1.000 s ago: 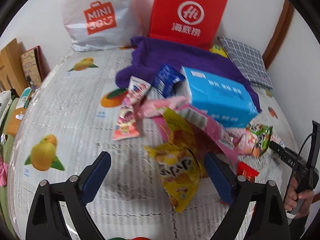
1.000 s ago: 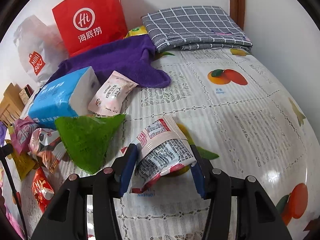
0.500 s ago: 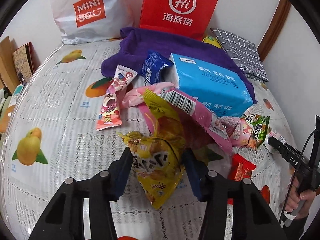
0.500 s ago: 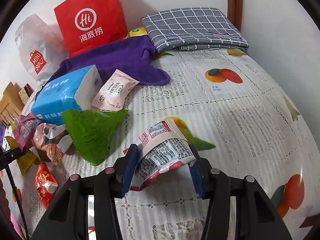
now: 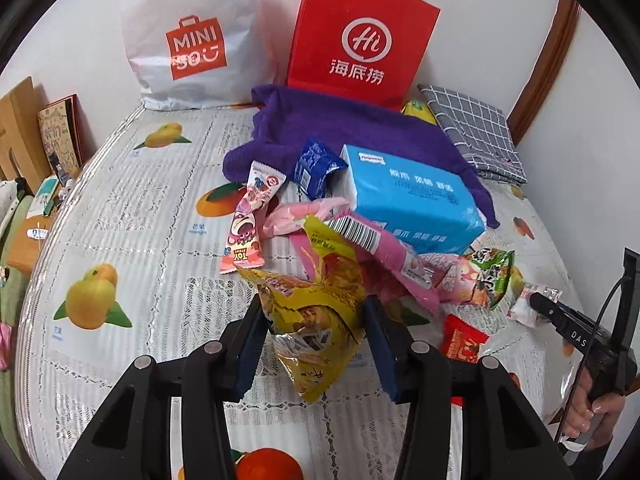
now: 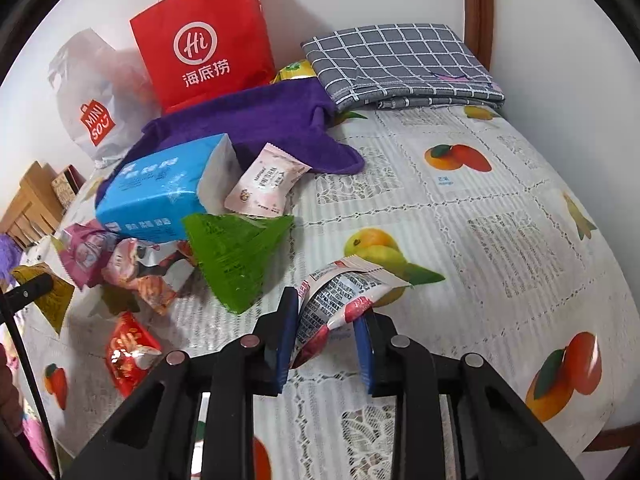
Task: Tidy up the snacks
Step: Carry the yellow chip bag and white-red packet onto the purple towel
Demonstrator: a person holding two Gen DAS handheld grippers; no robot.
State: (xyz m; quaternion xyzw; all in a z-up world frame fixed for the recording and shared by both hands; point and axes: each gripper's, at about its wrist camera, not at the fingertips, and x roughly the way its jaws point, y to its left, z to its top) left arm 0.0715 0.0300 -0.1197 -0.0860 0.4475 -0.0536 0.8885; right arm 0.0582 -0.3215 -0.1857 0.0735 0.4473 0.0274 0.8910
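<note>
On the bench (image 5: pixel 120 216), covered with a glossy fruit-print lace-pattern cloth, a white plastic MINISO shopping bag (image 5: pixel 192 40) and a red paper carrier bag (image 5: pixel 360 40) stand against the back wall. In front of them lies a crumpled purple towel (image 5: pixel 340 128), with a folded grey checked cloth (image 6: pixel 400 64) to its right. A light-blue soft pack of tissues (image 5: pixel 408 200) rests against the towel's near edge, and the loose snacks are heaped around it: a green triangular foil packet (image 6: pixel 236 252), a long pink packet with a barcode (image 5: pixel 380 244), a pink cartoon-print sachet (image 5: pixel 248 224), a pale pink biscuit wrapper (image 6: pixel 264 184) leaning on the tissue pack, a small dark-blue packet (image 5: pixel 316 168) and a little red sachet (image 6: pixel 128 352).

The left gripper (image 5: pixel 314 340) has its blue-padded fingers closed on a crumpled yellow snack bag (image 5: pixel 316 316), at the near edge of the heap. The right gripper (image 6: pixel 326 340) pinches a white-and-red printed snack pouch (image 6: pixel 340 296), apart from the pile, to the right of the green packet.
</note>
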